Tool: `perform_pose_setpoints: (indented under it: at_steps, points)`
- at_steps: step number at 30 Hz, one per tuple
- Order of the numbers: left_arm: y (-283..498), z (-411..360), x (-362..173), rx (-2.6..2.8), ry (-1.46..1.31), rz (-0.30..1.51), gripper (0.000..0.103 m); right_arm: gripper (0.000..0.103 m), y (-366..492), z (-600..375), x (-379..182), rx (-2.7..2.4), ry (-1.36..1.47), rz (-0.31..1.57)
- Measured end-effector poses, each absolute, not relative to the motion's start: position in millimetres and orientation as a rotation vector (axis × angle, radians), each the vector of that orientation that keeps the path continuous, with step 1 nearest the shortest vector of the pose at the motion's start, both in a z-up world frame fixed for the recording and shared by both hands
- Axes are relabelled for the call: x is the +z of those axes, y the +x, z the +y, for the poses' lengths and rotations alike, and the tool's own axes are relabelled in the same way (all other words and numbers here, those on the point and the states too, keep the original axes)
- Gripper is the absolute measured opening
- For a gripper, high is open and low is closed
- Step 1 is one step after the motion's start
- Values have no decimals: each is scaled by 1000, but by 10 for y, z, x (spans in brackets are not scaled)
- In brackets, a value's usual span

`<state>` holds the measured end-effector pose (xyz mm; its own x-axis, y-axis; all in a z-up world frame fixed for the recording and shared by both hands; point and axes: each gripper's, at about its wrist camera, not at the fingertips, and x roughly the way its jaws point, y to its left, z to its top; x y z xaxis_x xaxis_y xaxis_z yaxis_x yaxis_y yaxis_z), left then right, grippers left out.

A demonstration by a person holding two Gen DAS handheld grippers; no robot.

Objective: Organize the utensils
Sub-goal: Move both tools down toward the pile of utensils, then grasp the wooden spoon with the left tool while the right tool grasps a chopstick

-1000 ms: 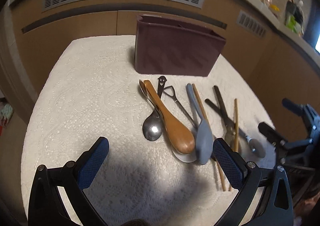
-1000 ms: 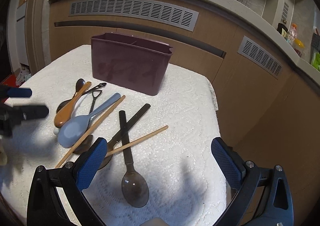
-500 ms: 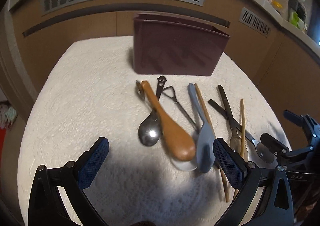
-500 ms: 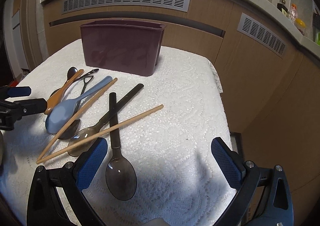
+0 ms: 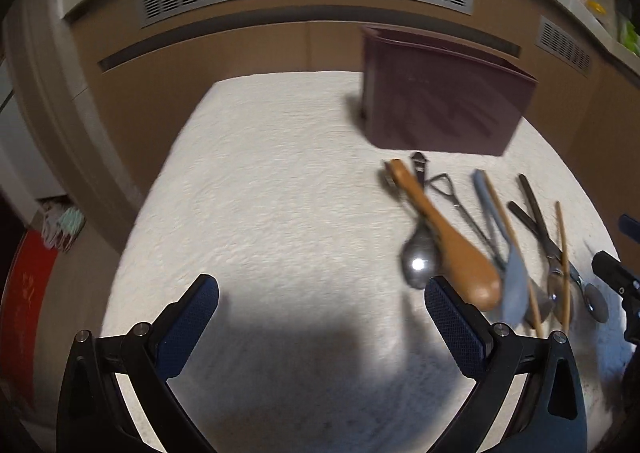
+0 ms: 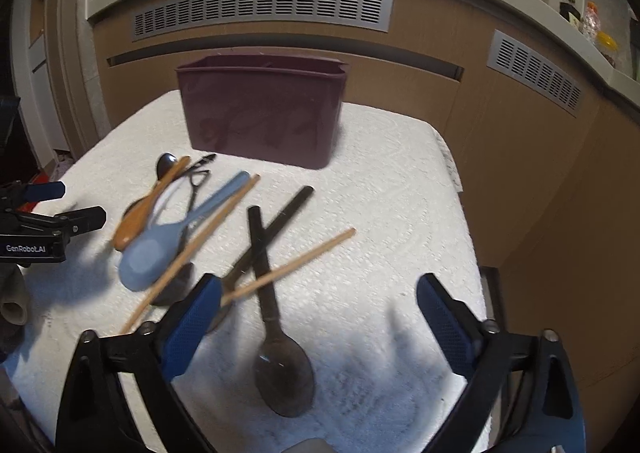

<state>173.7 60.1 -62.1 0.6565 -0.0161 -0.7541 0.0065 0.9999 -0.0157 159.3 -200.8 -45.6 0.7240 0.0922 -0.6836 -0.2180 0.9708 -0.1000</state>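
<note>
- The dark spoon (image 6: 276, 317) lies on the white-clothed counter (image 6: 392, 221) between the fingers of the right tool (image 6: 318, 317), bowl nearest, handle running away toward the maroon caddy (image 6: 260, 109).
- The right tool's jaws have just been closing but remain released, touching nothing (a chopstick (image 6: 288, 267) crosses the handle).
- The left tool (image 5: 320, 319) is released, empty, with the utensils off to its right.

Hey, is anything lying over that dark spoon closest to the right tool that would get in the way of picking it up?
Yes. A wooden chopstick lies across the dark spoon's handle, which also crosses a second dark spoon. Its bowl is uncovered, between the right tool's open fingers.
</note>
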Motion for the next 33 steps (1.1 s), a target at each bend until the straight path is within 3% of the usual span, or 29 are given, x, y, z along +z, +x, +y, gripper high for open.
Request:
perform_pose_setpoints:
  at_steps: [3,5,7,15,25,27,29,33]
  points:
    - [1694,755,-619,-4,-85,857,102,69,1618,-1897,-433,205,-186,756]
    - [1639,800,-596,-6,-113,848,102,37,1648,-1821,-443,233,-181,786]
    - [1588,801,-539,-18,-132,814,102,19,1726,-1726,-460,271,-161,835]
    - [1467,745,-454,-68,-150,755,93,19,2115,-1369,-495,357,29,981]
    - [1491,770,-515,-137,-206,791,91,22,2360,-1080,-688,293,-29,1059]
    - [1514,725,-510,-162,-214,802,90,26,2296,-1149,-636,279,-77,1027]
    - [1552,634,-503,-195,-214,814,89,40,2216,-1273,-586,236,-131,979]
    - [1721,375,-518,-237,-180,851,85,55,2064,-1644,-471,210,-100,938]
